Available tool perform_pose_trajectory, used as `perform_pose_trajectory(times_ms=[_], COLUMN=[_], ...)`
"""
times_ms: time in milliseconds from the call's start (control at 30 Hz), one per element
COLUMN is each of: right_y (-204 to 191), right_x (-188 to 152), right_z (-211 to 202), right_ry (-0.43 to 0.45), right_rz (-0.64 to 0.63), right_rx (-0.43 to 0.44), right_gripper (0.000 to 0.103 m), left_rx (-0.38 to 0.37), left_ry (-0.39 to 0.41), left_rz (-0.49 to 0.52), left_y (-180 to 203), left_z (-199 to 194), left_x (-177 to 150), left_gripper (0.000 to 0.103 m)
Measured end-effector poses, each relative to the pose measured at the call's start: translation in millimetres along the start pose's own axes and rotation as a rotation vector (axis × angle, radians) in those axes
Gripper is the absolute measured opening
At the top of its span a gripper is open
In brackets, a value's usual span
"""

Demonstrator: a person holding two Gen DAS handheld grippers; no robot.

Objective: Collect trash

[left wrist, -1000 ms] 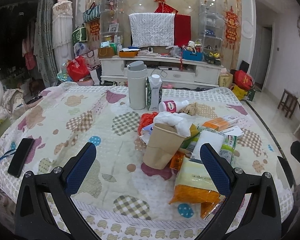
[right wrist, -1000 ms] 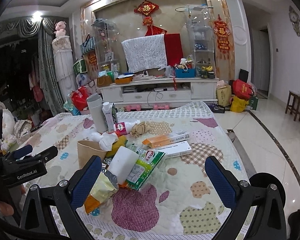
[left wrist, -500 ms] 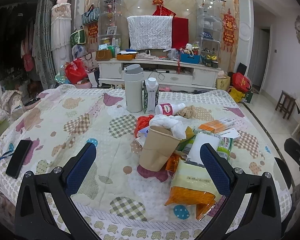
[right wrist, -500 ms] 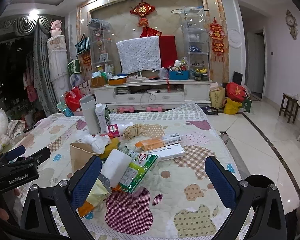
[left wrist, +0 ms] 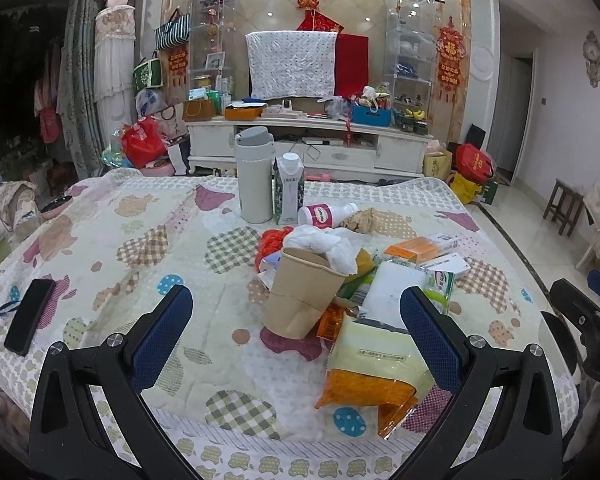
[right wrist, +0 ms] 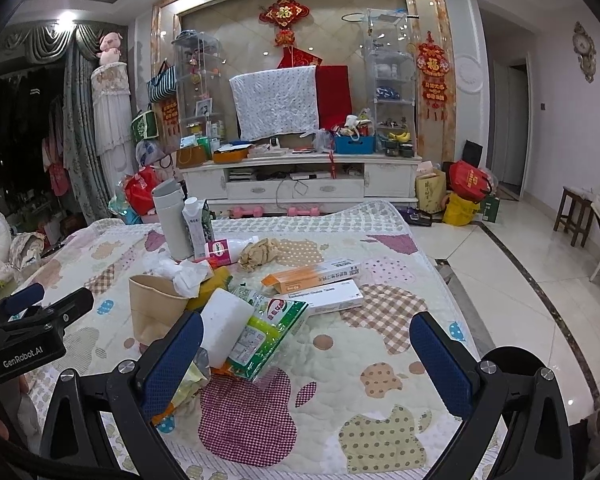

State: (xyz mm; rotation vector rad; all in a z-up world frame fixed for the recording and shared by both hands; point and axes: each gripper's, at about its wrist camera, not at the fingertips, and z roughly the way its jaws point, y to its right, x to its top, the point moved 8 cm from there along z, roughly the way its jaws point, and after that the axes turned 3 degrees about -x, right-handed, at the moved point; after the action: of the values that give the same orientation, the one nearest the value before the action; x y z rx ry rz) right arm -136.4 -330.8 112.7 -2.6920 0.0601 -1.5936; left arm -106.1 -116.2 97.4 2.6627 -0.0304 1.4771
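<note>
A heap of trash lies on the quilted table: a brown paper cup (left wrist: 300, 292) stuffed with white tissue (left wrist: 328, 244), a yellow-orange snack bag (left wrist: 376, 376), a green packet (right wrist: 268, 328), an orange box (right wrist: 312, 276), a white box (right wrist: 332, 298), a tipped pink-labelled bottle (left wrist: 326, 214) and a crumpled brown napkin (right wrist: 260, 252). My left gripper (left wrist: 296, 336) is open and empty, just short of the cup. My right gripper (right wrist: 304, 364) is open and empty, over the table's near edge to the right of the heap.
A tall white thermos (left wrist: 254, 176) and a milk carton (left wrist: 290, 188) stand upright behind the heap. A black phone (left wrist: 30, 316) lies at the table's left edge. The floor drops off to the right, with a black round bin (right wrist: 512, 364) below.
Both grippers have drifted slightly, with the view tilting a little; the heap sits somewhat lower and nearer in the frames. Both stay open and nothing on the table has moved.
</note>
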Motion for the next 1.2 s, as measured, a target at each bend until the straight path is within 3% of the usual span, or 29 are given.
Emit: perform_pose_trajectory(times_ms=[1200], right_y=[4], right_x=[-10], right_z=[10], right_ry=[-0.040], right_rz=[-0.002], right_rx=[-0.012], right_gripper=[0.103], left_rx=[-0.007], left_ry=[-0.028], left_rz=[-0.012], left_y=[-1], left_z=[7], left_x=[-10], left_gripper=[0.103])
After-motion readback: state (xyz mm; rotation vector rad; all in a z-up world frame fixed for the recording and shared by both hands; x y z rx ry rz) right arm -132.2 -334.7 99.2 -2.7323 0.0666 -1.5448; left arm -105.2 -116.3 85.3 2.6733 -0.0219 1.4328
